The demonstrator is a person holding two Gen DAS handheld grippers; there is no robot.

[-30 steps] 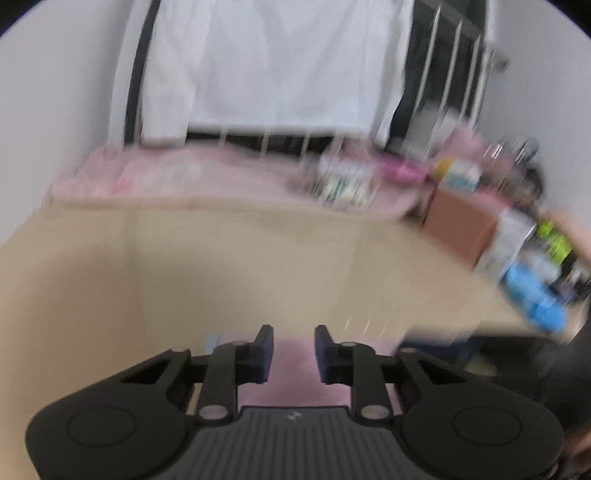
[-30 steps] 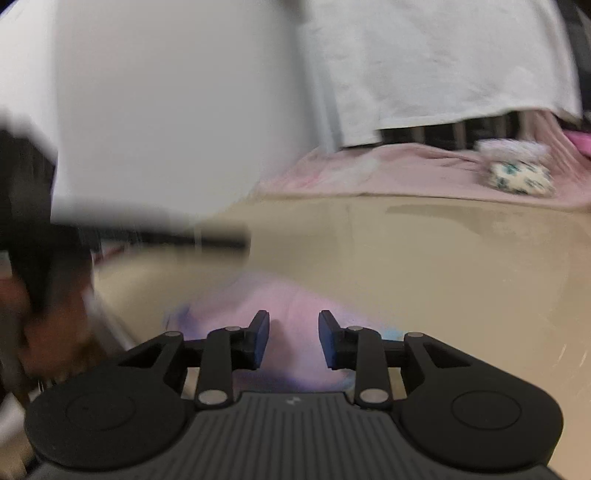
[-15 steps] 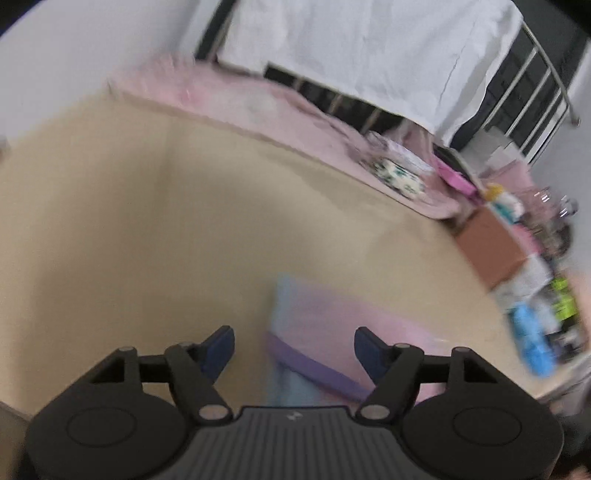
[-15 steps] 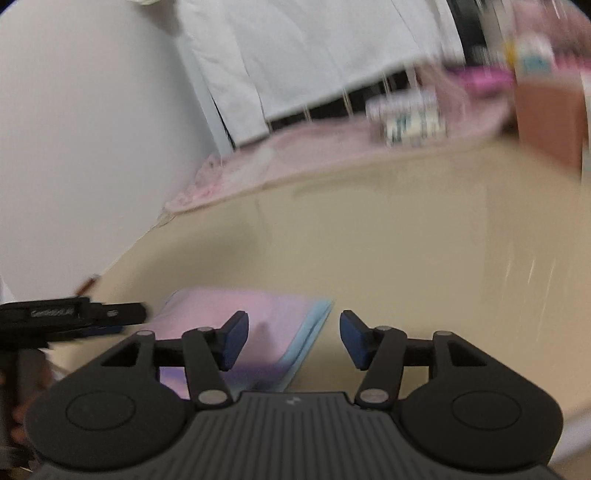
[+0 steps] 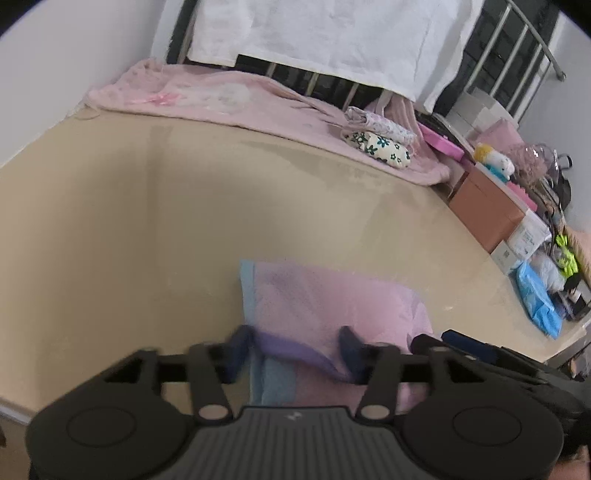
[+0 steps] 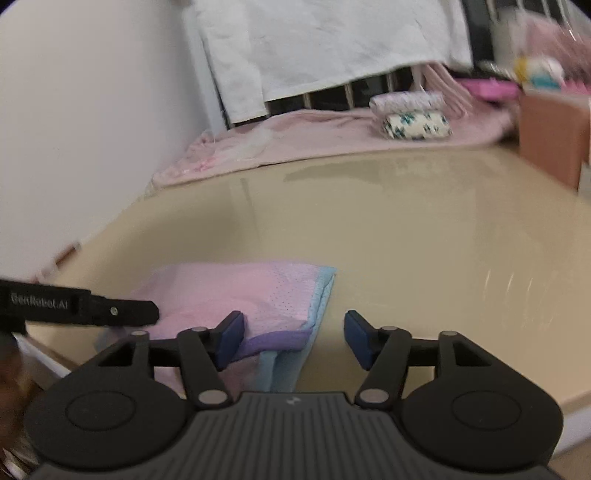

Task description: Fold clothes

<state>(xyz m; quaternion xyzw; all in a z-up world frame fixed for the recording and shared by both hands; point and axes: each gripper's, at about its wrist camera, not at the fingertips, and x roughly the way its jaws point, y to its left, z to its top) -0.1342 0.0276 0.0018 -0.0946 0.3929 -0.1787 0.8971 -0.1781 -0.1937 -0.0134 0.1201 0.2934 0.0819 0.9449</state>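
Note:
A folded garment [image 5: 332, 306] in pink mesh with light-blue and purple edges lies flat near the front edge of the beige table [image 5: 147, 229]. My left gripper [image 5: 295, 350] hovers open over its near purple edge, nothing between the fingers. In the right wrist view the same garment [image 6: 236, 291] lies left of centre, and my right gripper [image 6: 293, 338] stands open above its light-blue corner, holding nothing. The other gripper's black body shows at the lower right of the left wrist view and at the left edge of the right wrist view.
A pink blanket [image 5: 229, 99] lies along the table's far edge with folded floral clothes [image 5: 380, 144] on it. A brown box [image 5: 487, 210], white boxes and a blue bag [image 5: 539, 299] crowd the right side. White sheet [image 5: 332, 33] hangs on a metal bed frame behind.
Both grippers went from nearly shut to wide open and let go of the garment. It now lies folded flat on the table, and both cameras have drawn back above it.

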